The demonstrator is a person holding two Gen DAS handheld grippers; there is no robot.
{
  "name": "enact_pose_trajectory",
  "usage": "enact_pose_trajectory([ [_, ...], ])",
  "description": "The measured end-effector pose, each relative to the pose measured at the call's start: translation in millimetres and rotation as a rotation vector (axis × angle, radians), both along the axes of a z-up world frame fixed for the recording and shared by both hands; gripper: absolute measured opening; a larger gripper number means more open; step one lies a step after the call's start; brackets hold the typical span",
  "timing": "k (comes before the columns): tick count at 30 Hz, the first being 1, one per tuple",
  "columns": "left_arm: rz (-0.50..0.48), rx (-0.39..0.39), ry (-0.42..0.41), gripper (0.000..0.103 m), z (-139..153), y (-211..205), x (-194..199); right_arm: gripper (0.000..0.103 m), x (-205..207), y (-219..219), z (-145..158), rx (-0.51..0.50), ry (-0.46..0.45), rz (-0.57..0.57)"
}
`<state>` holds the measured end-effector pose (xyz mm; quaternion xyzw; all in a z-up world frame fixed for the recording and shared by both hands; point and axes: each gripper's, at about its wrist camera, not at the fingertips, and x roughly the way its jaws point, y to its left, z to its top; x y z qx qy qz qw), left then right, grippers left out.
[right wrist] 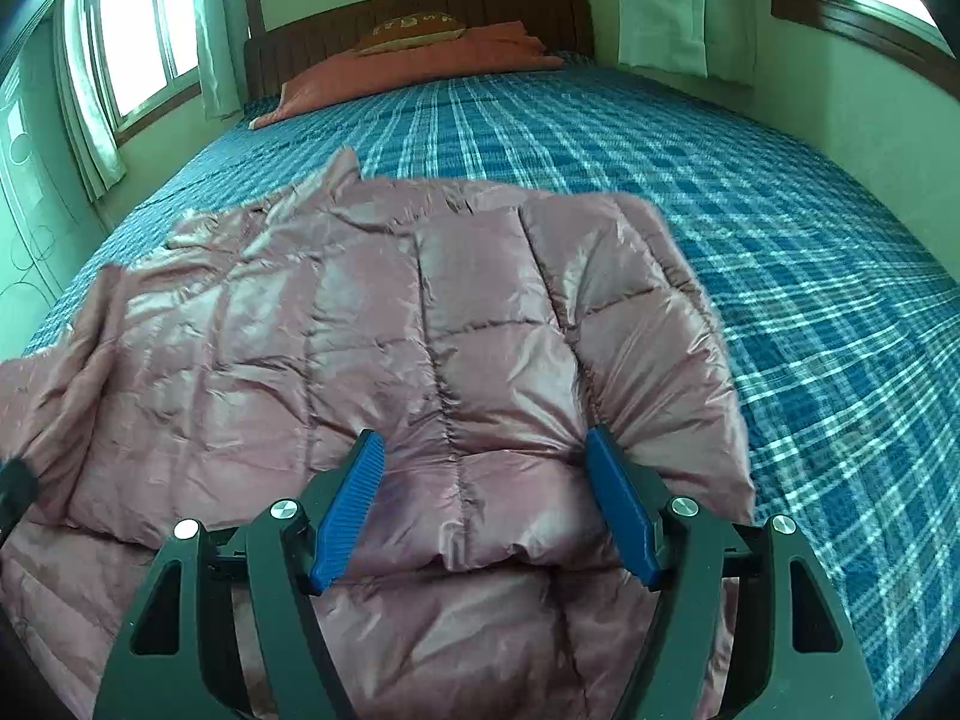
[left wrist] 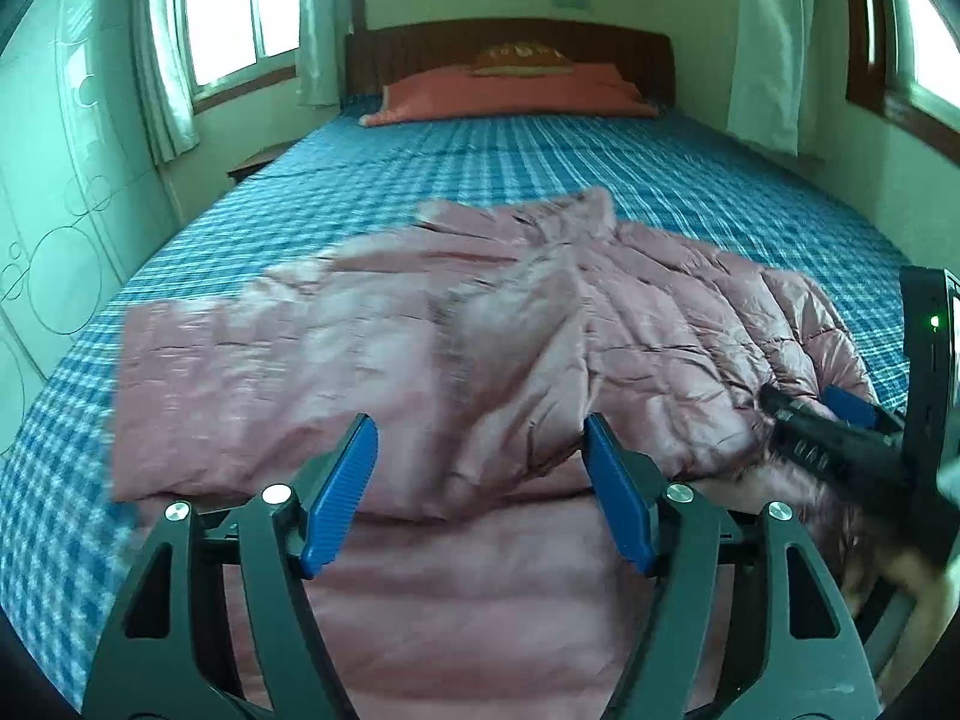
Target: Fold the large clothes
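A pink quilted down jacket (left wrist: 480, 324) lies spread on the blue plaid bed (left wrist: 420, 174), in the half nearer the cameras. Its collar (left wrist: 576, 210) points away toward the wooden headboard (left wrist: 510, 45), and the hem end comes toward the cameras, so the long axis runs roughly along the bed's length. The near part is doubled over on itself, with a folded edge running crosswise just in front of both grippers.

The left gripper (left wrist: 480, 456) hangs over the near left part of the jacket with its blue pads spread wide; fabric shows between them, but nothing is clamped. In the right wrist view the right gripper (right wrist: 485, 468) is likewise wide open, its pads set on either side of a puffed fold of the jacket (right wrist: 384, 324) (whether they press on it or merely sit just above it cannot be told). From the left wrist view the right gripper (left wrist: 834, 414) appears at the right edge, low against the jacket's right side, where a sleeve bulges outward.

An orange pillow (left wrist: 510, 93) lies across the head of the bed against the headboard, with a smaller patterned cushion (left wrist: 519, 57) on top. Windows with pale curtains (left wrist: 762, 42) stand on both sides of the room.
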<state>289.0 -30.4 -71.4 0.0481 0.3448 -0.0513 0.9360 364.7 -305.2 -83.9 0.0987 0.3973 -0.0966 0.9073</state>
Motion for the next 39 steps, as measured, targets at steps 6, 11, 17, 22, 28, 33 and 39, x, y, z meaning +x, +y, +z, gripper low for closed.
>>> enact_pose_trajectory([
  [6, 0.083, -0.029, -0.015, 0.074, 16, 68, -14, 0.069, -1, 52, 35, 0.059, -0.063, 0.099],
  [11, 0.108, -0.081, -0.021, 0.076, 28, 100, -28, 0.069, -1, 97, 41, 0.056, -0.061, 0.176],
  [17, 0.149, -0.086, -0.015, 0.076, 24, 121, -33, 0.069, 9, 115, 36, 0.083, -0.027, 0.191],
  [22, 0.186, -0.073, 0.008, 0.076, 12, 136, -26, 0.069, 29, 122, 23, 0.146, 0.013, 0.194],
  [28, 0.213, -0.052, 0.027, 0.076, 1, 143, -18, 0.030, 51, 146, -2, 0.177, 0.088, 0.275],
  [33, 0.217, -0.033, 0.022, 0.076, 0, 146, -10, 0.011, 44, 134, 25, 0.163, 0.012, 0.293],
  [39, 0.220, -0.025, 0.007, 0.076, 6, 142, 5, 0.011, 34, 70, 47, 0.069, -0.032, 0.217],
])
